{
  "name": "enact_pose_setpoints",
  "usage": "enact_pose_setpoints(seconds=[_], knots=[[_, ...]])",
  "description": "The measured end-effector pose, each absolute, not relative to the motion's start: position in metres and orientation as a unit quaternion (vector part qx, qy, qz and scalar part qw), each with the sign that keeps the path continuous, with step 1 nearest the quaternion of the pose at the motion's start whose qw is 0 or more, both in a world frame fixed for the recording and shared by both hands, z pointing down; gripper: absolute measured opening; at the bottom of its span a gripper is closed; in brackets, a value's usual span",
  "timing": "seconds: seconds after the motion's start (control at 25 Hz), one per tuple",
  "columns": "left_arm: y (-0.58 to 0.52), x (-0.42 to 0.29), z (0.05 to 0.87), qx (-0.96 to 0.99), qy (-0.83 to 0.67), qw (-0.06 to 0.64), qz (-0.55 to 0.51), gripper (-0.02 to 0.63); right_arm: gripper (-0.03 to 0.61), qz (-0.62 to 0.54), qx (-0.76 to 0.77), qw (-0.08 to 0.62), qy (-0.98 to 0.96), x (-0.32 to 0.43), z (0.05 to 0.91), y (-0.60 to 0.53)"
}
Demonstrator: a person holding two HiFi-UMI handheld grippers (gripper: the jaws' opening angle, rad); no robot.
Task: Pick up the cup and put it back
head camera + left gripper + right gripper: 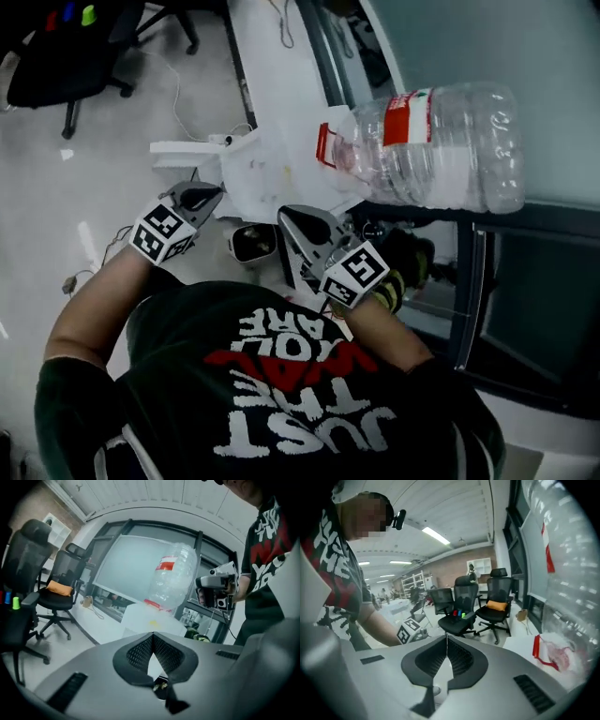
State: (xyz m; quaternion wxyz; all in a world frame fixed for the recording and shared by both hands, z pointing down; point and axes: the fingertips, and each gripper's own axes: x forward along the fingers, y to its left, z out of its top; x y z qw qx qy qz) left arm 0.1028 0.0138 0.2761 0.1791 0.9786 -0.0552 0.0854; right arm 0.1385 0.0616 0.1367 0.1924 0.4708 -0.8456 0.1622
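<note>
No cup is clearly in view; a small white object with a dark opening (253, 243) sits low between my two grippers, and I cannot tell what it is. My left gripper (199, 198) is shut with nothing between its jaws, which meet in the left gripper view (152, 640). The right gripper (302, 221) is shut and empty too, its jaws closed together (446, 641). Both are held up in front of a white water dispenser (251, 169) that carries a large clear bottle (441, 145) with a red-and-white label.
Dark-framed windows (525, 309) run along the right. Black office chairs (56, 590) stand on the pale floor to the left, one with an orange cushion (496, 605). A cable (173, 89) trails across the floor. The person's dark printed shirt (300, 394) fills the bottom of the head view.
</note>
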Motion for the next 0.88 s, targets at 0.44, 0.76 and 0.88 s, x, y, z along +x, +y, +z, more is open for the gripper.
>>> enact_pose_setpoints(seconds=[0.44,0.76,0.88], knots=[[0.067,0.166,0.54,0.939,-0.177,0.2,0.218,0.008,0.035,0.224,0.315,0.212,-0.898,0.132,0.356,0.118],[0.051,0.183,0.697,0.944,-0.123,0.139,0.273,0.009,0.035,0.279,0.369,0.243,-0.852,0.146,0.53,0.123],[0.041,0.193,0.748,0.948,-0.096,0.09,0.289,0.014,0.035,0.278,0.376,0.245,-0.849,0.147,0.589,0.117]])
